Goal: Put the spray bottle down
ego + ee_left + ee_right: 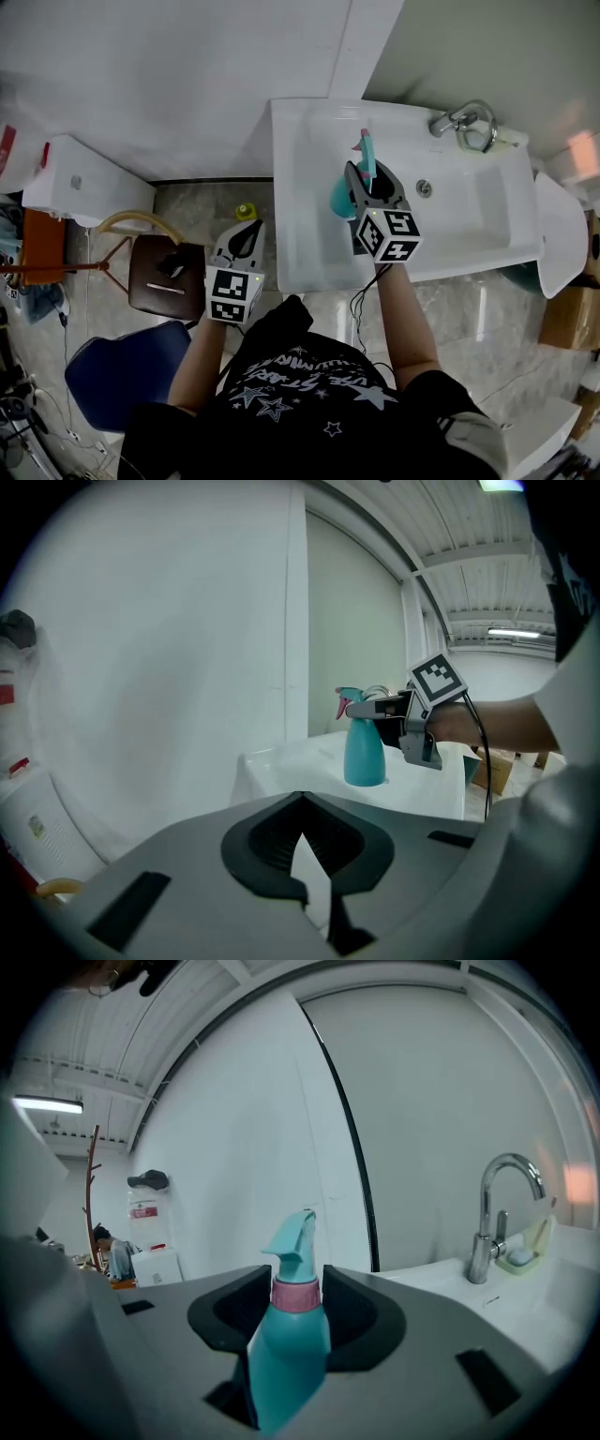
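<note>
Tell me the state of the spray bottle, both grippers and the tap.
Teal plastic spray bottle: upright, held over the white sink.
Right gripper: shut on the spray bottle.
Left gripper: shut, empty.
Curved chrome tap: off, no water running.

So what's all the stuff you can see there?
spray bottle: one, teal with a pink collar, upright at the sink's left end, held
sink: one, white, against the wall
tap: one, shiny metal, at the back of the sink
stool: one, brown, on the floor left of the sink
chair: one, blue, near the stool
white box: one, by the wall at far left
cardboard box: one, brown, at far right
left gripper: one, grey, jaws together, empty, over the floor by the stool
right gripper: one, grey, jaws closed on the spray bottle, over the sink
</note>
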`<state>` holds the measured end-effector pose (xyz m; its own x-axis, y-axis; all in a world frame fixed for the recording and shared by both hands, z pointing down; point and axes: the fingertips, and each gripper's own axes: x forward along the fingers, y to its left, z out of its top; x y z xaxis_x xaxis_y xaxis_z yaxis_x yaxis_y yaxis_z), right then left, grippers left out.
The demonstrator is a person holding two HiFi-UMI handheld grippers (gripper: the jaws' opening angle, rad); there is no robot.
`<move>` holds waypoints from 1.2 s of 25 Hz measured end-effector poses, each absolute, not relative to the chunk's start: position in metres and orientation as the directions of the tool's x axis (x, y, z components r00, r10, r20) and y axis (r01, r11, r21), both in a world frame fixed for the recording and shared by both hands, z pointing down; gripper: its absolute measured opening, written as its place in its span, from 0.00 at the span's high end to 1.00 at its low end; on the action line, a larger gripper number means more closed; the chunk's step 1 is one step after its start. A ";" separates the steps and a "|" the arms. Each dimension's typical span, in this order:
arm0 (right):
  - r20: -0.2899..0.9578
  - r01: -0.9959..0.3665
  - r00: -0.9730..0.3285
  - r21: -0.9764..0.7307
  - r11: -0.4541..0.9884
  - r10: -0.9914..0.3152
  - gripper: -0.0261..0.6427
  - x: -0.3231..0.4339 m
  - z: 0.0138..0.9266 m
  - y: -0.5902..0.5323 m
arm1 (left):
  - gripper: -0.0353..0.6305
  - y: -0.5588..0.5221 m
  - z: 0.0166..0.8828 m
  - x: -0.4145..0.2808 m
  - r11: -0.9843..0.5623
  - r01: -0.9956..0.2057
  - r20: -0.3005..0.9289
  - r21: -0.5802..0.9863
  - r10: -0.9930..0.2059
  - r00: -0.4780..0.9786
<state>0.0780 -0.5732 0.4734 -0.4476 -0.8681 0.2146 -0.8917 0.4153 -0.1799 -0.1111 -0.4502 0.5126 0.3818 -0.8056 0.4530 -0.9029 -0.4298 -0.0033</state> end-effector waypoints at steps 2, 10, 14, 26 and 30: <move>0.210 -0.892 -0.446 -0.180 0.414 -0.870 0.69 0.070 0.479 -0.595 | 0.92 -0.465 0.518 -0.116 -0.427 -0.904 0.460 0.004 -0.802 0.381; 0.201 -0.895 -0.441 -0.167 0.413 -0.875 0.69 0.046 0.507 -0.661 | 0.92 -0.504 0.538 -0.124 -0.439 -0.898 0.491 0.013 -0.780 0.388; 0.197 -0.896 -0.439 -0.165 0.412 -0.877 0.69 0.039 0.518 -0.680 | 0.92 -0.515 0.546 -0.127 -0.441 -0.897 0.503 0.018 -0.772 0.389; 0.115 -0.895 -0.437 -0.151 0.419 -0.892 0.69 0.031 0.524 -0.687 | 0.92 -0.524 0.555 -0.132 -0.444 -0.896 0.518 0.023 -0.761 0.390; 0.125 -0.897 -0.438 -0.128 0.423 -0.890 0.69 0.029 0.526 -0.678 | 0.92 -0.522 0.555 -0.131 -0.447 -0.894 0.516 0.025 -0.760 0.395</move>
